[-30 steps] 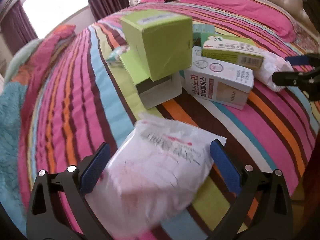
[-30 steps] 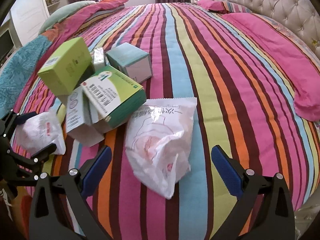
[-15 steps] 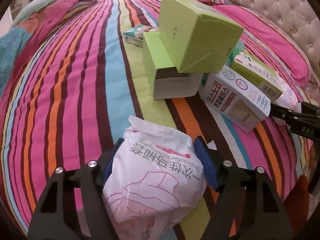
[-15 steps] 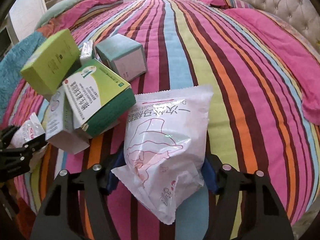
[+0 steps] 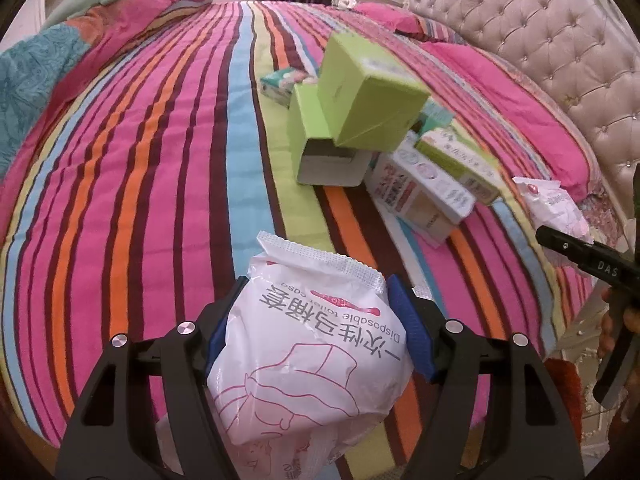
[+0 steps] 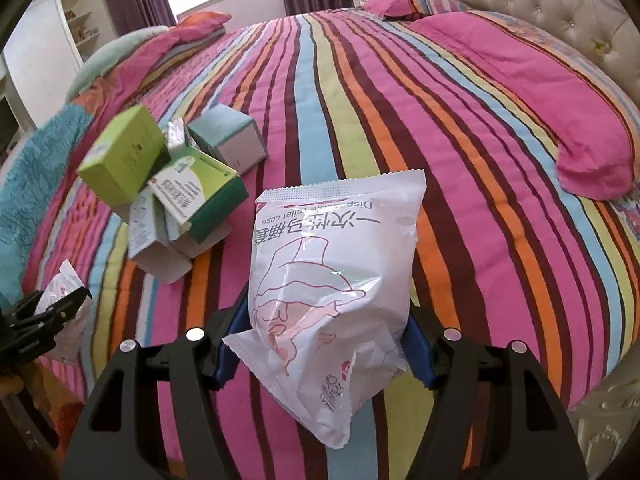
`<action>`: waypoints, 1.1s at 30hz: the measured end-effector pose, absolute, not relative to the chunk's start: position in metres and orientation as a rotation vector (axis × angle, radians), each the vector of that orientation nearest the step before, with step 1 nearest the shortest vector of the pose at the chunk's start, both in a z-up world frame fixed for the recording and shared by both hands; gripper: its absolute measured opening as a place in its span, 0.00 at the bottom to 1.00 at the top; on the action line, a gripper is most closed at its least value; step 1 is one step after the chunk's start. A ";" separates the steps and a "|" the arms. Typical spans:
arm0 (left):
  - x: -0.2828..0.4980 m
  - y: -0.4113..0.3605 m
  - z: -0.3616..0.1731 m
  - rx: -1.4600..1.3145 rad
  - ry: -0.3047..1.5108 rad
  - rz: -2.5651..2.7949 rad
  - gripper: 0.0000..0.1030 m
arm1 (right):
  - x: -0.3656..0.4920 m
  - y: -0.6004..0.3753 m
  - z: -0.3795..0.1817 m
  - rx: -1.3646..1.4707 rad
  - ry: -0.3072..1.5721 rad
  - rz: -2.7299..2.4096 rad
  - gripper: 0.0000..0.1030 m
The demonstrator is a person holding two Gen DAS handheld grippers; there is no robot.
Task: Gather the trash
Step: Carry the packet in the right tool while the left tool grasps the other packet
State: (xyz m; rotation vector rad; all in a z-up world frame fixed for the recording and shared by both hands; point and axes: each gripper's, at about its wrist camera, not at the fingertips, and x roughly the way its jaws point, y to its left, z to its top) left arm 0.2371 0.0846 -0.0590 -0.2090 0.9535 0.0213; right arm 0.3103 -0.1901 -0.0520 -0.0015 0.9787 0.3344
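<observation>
In the left wrist view a white plastic packet [image 5: 308,356] with pink print and the words "Disposable toilet case" is squeezed between the blue pads of my left gripper [image 5: 316,320], lifted off the striped bedspread. In the right wrist view my right gripper [image 6: 324,342] is shut on a second, similar white packet [image 6: 332,264] that sticks up and forward from its pads. Each gripper shows in the other's view: the right one [image 5: 580,256] at the right edge with its packet [image 5: 554,204], the left one [image 6: 48,314] at the lower left.
A pile of empty cartons lies on the bed: a lime green box [image 5: 368,96] leaning on an open one [image 5: 320,152], white and green printed boxes [image 5: 424,192], a teal box [image 6: 228,140]. A pink pillow [image 6: 560,112] and tufted headboard [image 5: 540,52] lie to the right.
Both grippers closed from wide open onto their white packets and lifted them slightly off the bedspread. The left wrist rolled, so the bed and boxes look straighter in its view.
</observation>
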 end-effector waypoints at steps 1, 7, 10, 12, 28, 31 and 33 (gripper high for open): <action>0.233 0.083 -0.055 -0.206 0.945 0.018 0.66 | 0.308 -0.190 -0.050 -0.004 0.975 0.336 0.62; 0.212 0.072 -0.035 -0.187 0.917 -0.005 0.66 | 0.290 -0.195 -0.042 0.026 0.970 0.353 0.62; 0.198 0.066 -0.031 -0.180 0.904 -0.014 0.66 | 0.278 -0.196 -0.039 0.018 0.963 0.361 0.62; 0.188 0.061 -0.028 -0.176 0.897 -0.028 0.66 | 0.270 -0.196 -0.037 0.007 0.963 0.371 0.62; 0.095 0.011 -0.037 -0.086 0.921 -0.117 0.66 | 0.177 -0.195 -0.038 -0.049 0.981 0.494 0.62; 0.076 0.003 -0.051 -0.082 0.955 -0.134 0.66 | 0.158 -0.191 -0.044 -0.098 0.985 0.512 0.62; 0.064 -0.002 -0.064 -0.082 0.989 -0.146 0.66 | 0.148 -0.189 -0.050 -0.119 1.003 0.532 0.62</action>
